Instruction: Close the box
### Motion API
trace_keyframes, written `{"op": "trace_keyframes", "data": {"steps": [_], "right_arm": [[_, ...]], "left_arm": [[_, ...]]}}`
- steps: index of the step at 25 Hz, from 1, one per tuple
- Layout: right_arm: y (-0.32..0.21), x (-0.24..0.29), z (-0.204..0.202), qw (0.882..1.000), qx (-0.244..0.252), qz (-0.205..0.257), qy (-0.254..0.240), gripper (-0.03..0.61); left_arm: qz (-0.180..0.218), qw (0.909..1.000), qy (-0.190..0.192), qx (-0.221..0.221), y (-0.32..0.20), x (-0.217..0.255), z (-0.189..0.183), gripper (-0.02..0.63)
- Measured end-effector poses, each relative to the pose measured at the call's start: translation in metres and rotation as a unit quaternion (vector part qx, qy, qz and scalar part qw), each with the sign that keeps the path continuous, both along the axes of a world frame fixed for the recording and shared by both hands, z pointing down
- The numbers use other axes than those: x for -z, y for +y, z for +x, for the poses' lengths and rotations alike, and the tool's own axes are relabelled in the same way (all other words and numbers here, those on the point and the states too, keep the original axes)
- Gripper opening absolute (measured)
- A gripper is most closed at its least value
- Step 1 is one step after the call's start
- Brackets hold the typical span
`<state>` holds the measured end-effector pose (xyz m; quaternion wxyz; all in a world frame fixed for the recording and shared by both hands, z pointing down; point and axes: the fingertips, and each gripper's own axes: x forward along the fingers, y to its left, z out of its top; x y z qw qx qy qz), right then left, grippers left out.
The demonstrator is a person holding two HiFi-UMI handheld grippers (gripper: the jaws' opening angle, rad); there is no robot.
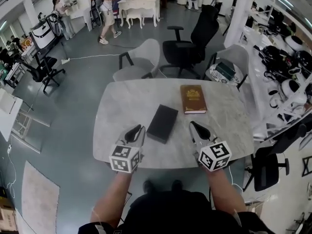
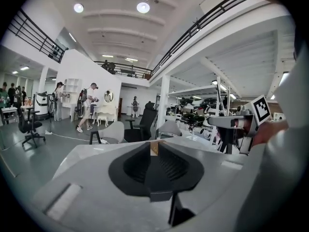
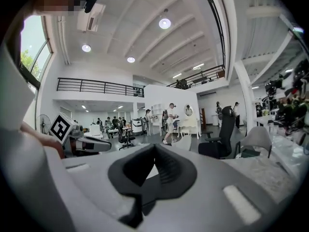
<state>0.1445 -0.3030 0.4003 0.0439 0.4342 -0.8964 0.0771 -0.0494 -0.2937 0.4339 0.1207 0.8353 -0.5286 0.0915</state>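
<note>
Marble table (image 1: pixel 124 101) was seen under the dark box (image 1: pixel 162 123), flat between the grippers. Left gripper (image 1: pixel 134 130) jaws were held slightly apart, right gripper (image 1: pixel 196 127) jaws shut, both empty; the box could be slid away by a sideways push.

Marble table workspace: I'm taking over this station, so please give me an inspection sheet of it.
Surface: pale marble-look table, mostly bare.
Job's things: flat black rectangular box, mid-table, looks closed; brown book-like box with gold emblem beyond it, apart, looks closed.
Clutter: nothing seen.
Grippers: left gripper jaws slightly apart, empty; right gripper shut, empty.
Cables: white cable on floor behind.
Surroundings: grey chair, black office chair, people far off.
</note>
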Motion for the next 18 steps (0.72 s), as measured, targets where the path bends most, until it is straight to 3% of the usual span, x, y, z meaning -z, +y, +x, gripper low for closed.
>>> {"op": "trace_keyframes", "data": {"steps": [8,18], "right_arm": [[0.006,0.032,-0.017,1.0,-0.005,0.028,-0.001,0.003],[0.008,0.038,-0.009,0.999,-0.011,0.047,0.013,0.002]], "left_arm": [[0.023,0.9996,-0.002,0.015,-0.01,0.015,-0.036,0.038],[0.039,0.9979,0.006,0.052,-0.014,0.03,-0.044,0.023]]}}
